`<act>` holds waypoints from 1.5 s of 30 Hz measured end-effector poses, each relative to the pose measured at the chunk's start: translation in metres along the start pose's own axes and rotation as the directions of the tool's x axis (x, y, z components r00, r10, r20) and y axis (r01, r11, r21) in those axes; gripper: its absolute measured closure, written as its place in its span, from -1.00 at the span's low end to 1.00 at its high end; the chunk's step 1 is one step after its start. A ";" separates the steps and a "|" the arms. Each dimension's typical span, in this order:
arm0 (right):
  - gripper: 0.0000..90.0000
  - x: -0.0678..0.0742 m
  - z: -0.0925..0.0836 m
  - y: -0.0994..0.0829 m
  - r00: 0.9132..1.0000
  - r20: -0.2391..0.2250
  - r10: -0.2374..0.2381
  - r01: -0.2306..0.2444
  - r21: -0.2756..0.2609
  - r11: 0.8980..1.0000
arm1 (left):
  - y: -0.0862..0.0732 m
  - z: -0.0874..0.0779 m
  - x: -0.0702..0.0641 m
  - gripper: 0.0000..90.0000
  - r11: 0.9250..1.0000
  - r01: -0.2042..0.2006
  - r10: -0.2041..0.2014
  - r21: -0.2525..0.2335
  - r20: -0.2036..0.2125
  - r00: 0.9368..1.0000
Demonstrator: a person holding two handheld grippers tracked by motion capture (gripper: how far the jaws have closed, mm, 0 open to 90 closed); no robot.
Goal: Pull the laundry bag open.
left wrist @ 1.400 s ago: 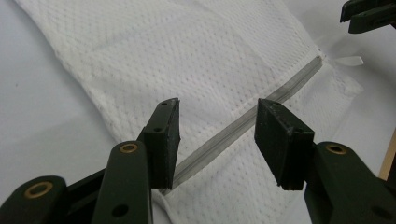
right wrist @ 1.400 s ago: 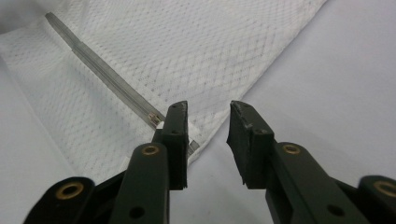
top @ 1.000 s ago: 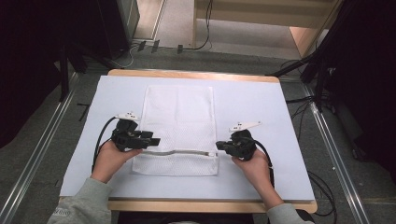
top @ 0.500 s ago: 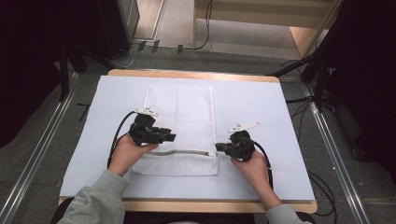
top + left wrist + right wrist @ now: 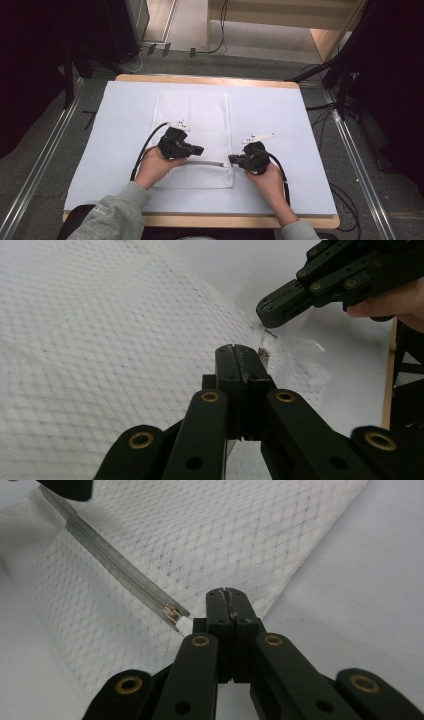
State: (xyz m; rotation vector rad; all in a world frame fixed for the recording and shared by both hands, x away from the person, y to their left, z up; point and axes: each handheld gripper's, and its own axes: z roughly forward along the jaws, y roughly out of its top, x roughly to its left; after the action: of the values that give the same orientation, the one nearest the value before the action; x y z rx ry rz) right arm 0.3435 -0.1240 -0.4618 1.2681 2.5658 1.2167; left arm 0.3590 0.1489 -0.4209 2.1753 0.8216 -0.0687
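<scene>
The left tongs [image 5: 199, 149] are pressed together; they have just been closing, and in the left gripper view [image 5: 241, 351] their black jaws meet flat with the white mesh laundry bag [image 5: 195, 120] right beneath their tips. From that view I cannot tell whether a fold of mesh or the zipper tape is caught between them. In the high view they sit over the near half of the bag, pointing toward the person's right, just above the zipper [image 5: 206, 163].

The right tongs [image 5: 233, 160] are likewise pressed together. In the right gripper view [image 5: 228, 594] their tips meet at the bag's edge, just beside the end of the zipper [image 5: 120, 570], where a small metal piece [image 5: 172, 613] lies against the left jaw. Whether they pinch cloth there cannot be made out. In the left gripper view the right tongs [image 5: 265, 315] come in from the upper right, their tips low on the bag's corner.

The two tongs face one another along the zipper line, near but apart. The bag lies flat and lengthwise in the middle of the tabletop [image 5: 280, 120], on its pale blue-white cover, the zipper running across near the bag's closer end. A grey sleeve [image 5: 107, 215] covers the left forearm at the bottom edge.
</scene>
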 end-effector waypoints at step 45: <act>1.00 0.020 0.017 0.000 0.998 -0.048 -0.041 0.041 -0.006 0.999 | -0.017 0.042 -0.001 0.92 0.997 0.014 -0.017 0.073 0.039 0.999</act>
State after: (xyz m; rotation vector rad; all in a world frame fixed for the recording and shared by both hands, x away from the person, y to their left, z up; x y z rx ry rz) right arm 0.3362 -0.1001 -0.4675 1.1932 2.6064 1.2608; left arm 0.3572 0.1272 -0.4606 2.2283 0.8252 -0.1514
